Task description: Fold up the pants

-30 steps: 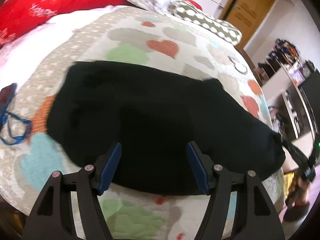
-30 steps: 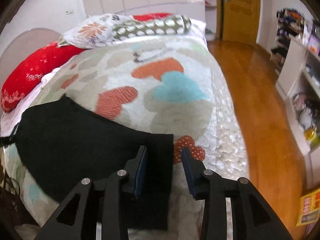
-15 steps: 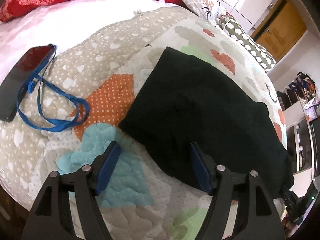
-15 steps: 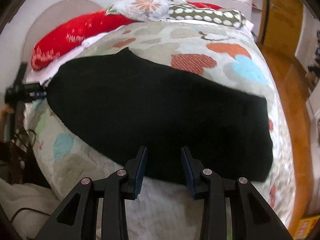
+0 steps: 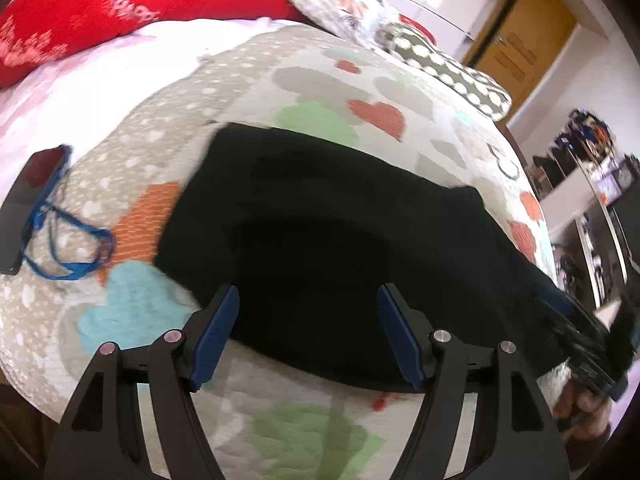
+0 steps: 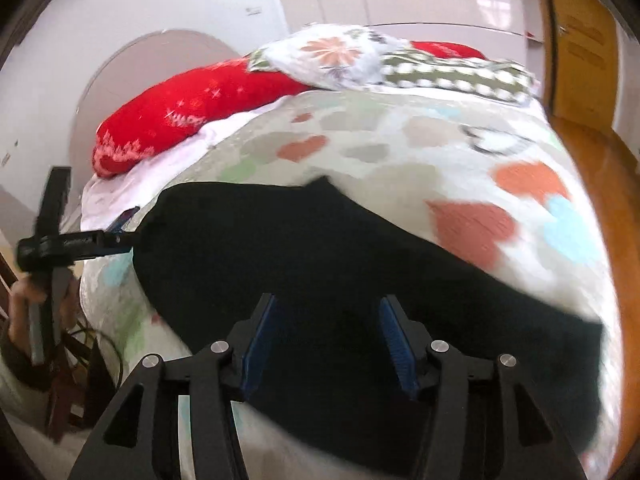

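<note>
Bed covered by a quilted cream bedspread with coloured hearts [image 5: 360, 80], filling most of both views; bare quilt remains at the lower left and along the bottom edge of the left wrist view. Black fabric pants [image 5: 340, 248], lying flat across the centre of the bedspread, with one edge running from centre to lower right in the right wrist view [image 6: 320, 280] and a near edge close to the bed's side. Long red cushion with white snowflake print [image 5: 120, 4], upper left, beside a floral pillow [image 6: 332, 56]. Left tongs [image 5: 308, 332], bottom centre, spread wide and empty above the near edge of the pants. Right tongs [image 6: 326, 340], bottom centre, spread and empty over the pants. Dark phone on a blue lanyard [image 5: 36, 200], left edge, well apart from the pants.
</note>
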`<state>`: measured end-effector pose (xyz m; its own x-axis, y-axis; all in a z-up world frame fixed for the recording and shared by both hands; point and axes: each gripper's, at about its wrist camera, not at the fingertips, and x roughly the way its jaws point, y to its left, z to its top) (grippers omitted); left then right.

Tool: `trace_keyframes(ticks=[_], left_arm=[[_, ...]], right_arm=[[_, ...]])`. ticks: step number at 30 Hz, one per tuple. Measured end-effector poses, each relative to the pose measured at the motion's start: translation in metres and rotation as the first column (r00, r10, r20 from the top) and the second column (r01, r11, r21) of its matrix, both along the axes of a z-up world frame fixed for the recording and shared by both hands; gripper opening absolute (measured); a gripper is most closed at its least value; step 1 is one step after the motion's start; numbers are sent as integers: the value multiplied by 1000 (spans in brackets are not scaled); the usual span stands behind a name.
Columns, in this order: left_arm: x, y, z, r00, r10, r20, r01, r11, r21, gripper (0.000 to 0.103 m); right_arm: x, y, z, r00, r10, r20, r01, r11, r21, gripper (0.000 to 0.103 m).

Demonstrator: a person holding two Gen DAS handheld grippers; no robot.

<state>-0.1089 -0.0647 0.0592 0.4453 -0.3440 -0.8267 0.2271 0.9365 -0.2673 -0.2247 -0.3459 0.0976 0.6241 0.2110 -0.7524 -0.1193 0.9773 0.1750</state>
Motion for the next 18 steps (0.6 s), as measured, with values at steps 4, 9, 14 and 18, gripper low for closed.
trace_keyframes(ticks=[4, 9, 14, 18], left_arm=[[-6, -24, -4, 998, -59, -6, 60, 998, 24, 71], [-13, -52, -1, 990, -141, 16, 140, 989, 49, 71], [-17, -89, 2, 977, -211, 41, 208, 976, 70, 71], [-23, -118, 4, 962, -266, 57, 259, 960, 108, 72]], right_arm=[[22, 18, -37, 992, 10, -125, -22, 996, -88, 53], [-23, -3, -38, 996, -5, -91, -2, 997, -75, 54], [-51, -33, -22, 993, -84, -77, 83, 996, -14, 58], [-74, -52, -8, 989, -135, -55, 137, 990, 25, 65]])
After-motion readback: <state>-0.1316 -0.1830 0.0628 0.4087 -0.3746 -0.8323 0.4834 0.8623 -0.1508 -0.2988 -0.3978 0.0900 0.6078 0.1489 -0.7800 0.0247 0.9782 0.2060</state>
